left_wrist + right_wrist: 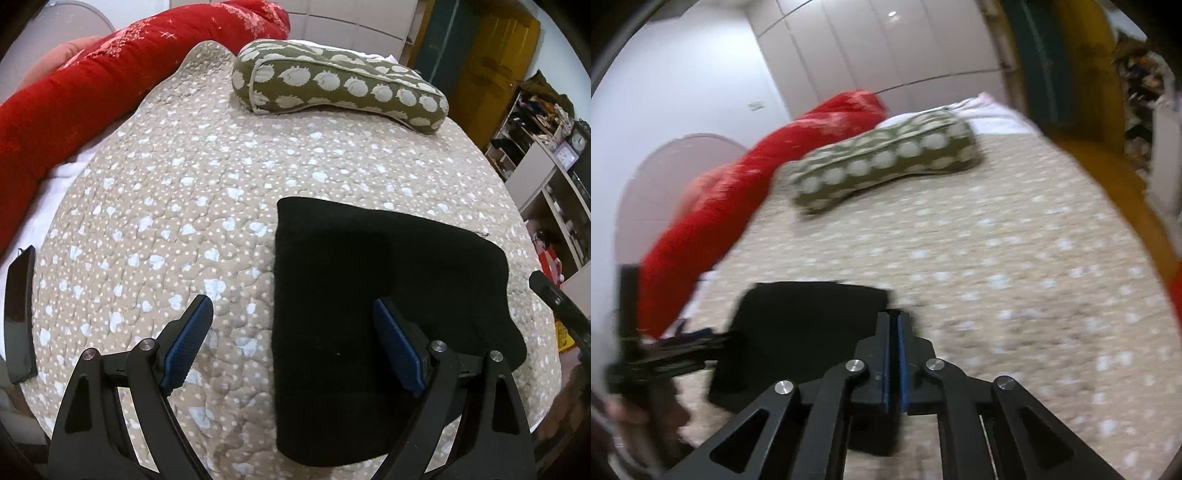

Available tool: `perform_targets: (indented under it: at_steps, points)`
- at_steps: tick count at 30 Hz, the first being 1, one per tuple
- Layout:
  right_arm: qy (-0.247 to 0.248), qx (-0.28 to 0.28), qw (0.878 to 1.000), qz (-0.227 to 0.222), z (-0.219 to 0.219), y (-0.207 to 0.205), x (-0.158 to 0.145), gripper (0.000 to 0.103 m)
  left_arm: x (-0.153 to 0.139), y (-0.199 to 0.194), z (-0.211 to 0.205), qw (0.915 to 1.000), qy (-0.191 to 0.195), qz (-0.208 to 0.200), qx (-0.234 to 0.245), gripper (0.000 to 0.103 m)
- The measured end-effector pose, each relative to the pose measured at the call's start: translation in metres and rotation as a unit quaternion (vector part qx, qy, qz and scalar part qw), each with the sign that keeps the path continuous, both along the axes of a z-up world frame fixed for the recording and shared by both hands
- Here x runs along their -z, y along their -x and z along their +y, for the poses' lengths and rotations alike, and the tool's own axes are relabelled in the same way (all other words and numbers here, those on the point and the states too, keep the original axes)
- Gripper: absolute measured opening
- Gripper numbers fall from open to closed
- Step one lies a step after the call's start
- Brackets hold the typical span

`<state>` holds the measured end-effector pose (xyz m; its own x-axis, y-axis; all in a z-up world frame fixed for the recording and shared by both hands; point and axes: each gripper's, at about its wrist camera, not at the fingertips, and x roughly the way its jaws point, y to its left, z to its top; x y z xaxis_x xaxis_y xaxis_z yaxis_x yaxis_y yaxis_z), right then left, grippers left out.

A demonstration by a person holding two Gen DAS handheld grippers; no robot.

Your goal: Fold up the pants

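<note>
Bed [184, 206] with beige quilted cover, pale heart and dot print, fills both views under the fingers. White wardrobe doors [886, 48] behind it, an arched pale headboard [661, 177] far left of the right fingers, yellow and dark green panels [480, 55] at the far right, open shelving [543, 155] with clutter and small clocks to the right of the left fingers.

Long red blanket roll [92, 88] with white pattern lies along the far-left edge of the bed, well beyond the left fingers. Olive bolster pillow [332, 85] with white round prints lies across the far end of the bed, well ahead of both grippers, just beside the red roll's end.

Black pants [388, 280], folded into a compact rectangle, lie flat on the quilt. In the left wrist view they sit under and ahead of the right-hand finger, the left-hand finger is over bare quilt. In the right wrist view (blurred) the pants [809, 321] are just left of and behind the fingertips.

Dark phone-like slab [18, 314] lies at the bed's left edge, well left of the left fingers.

Left gripper [293, 314]: fingers spread wide, blue pads facing each other, nothing between them, hovering above the fold. Right gripper [895, 321]: fingers pressed nearly together, no cloth seen between pads. Its tip shows at the right rim of the left view. Nothing blocks the pants.
</note>
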<state>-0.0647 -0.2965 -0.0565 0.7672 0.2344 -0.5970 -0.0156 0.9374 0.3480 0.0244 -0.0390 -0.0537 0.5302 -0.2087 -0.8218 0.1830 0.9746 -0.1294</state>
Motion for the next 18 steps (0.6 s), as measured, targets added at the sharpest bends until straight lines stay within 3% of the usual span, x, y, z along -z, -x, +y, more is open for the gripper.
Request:
perform_targets:
  at_steps: [1, 2, 3, 7, 9, 14, 18]
  points:
    - [-0.015, -0.021, 1.0, 0.003, 0.007, -0.004, 0.0, 0.017, 0.001, -0.001, 0.0, 1.0, -0.002, 0.0, 0.001, 0.088]
    - [-0.02, -0.03, 0.999, 0.005, 0.013, -0.007, 0.0, 0.032, 0.002, -0.001, -0.001, 1.0, -0.004, 0.0, 0.002, 0.088]
    - [-0.021, -0.036, 0.999, 0.005, 0.019, -0.009, 0.0, 0.037, 0.003, -0.003, 0.0, 1.0, -0.004, 0.0, 0.001, 0.088]
    - [-0.002, -0.059, 0.998, 0.026, 0.048, -0.028, 0.013, 0.037, 0.006, -0.008, -0.004, 1.0, -0.007, 0.002, 0.002, 0.088]
    - [0.019, -0.042, 0.998, 0.034, 0.047, -0.036, 0.021, 0.036, 0.007, -0.01, -0.007, 1.0, -0.007, 0.002, 0.005, 0.088]
    - [0.008, -0.023, 0.998, 0.05, 0.033, -0.058, 0.037, 0.034, 0.013, -0.017, -0.014, 0.9999, -0.003, 0.003, 0.01, 0.088]
    - [0.009, -0.023, 0.998, 0.05, 0.034, -0.054, 0.03, 0.034, 0.011, -0.016, -0.013, 0.9999, -0.006, 0.004, 0.014, 0.088]
